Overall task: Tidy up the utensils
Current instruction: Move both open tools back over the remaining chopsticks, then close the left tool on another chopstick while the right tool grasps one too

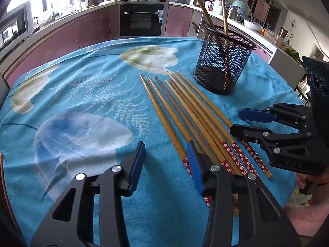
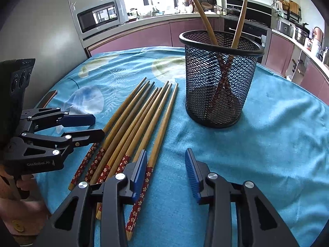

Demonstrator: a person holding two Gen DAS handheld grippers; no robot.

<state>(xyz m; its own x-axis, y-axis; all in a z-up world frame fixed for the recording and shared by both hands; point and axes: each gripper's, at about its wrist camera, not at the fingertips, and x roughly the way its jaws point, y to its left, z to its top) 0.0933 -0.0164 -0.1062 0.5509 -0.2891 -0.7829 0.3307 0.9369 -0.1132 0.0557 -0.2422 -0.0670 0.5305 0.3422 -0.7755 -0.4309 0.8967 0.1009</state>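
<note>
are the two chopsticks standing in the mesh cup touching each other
Touching. In the right wrist view the two chopsticks cross low inside the mesh cup, their patterned ends meeting, while their tips lean apart above the rim.

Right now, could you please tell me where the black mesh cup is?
The mesh cup stands upright on the blue tablecloth, right of the loose chopsticks in the right wrist view, beyond their tips, with two chopsticks inside.

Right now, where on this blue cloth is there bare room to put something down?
Bare cloth lies left of the loose chopsticks, out to the table edge, and right of the mesh cup. It is crowded between cup and chopsticks, and near their red ends, where both grippers hover.
</note>
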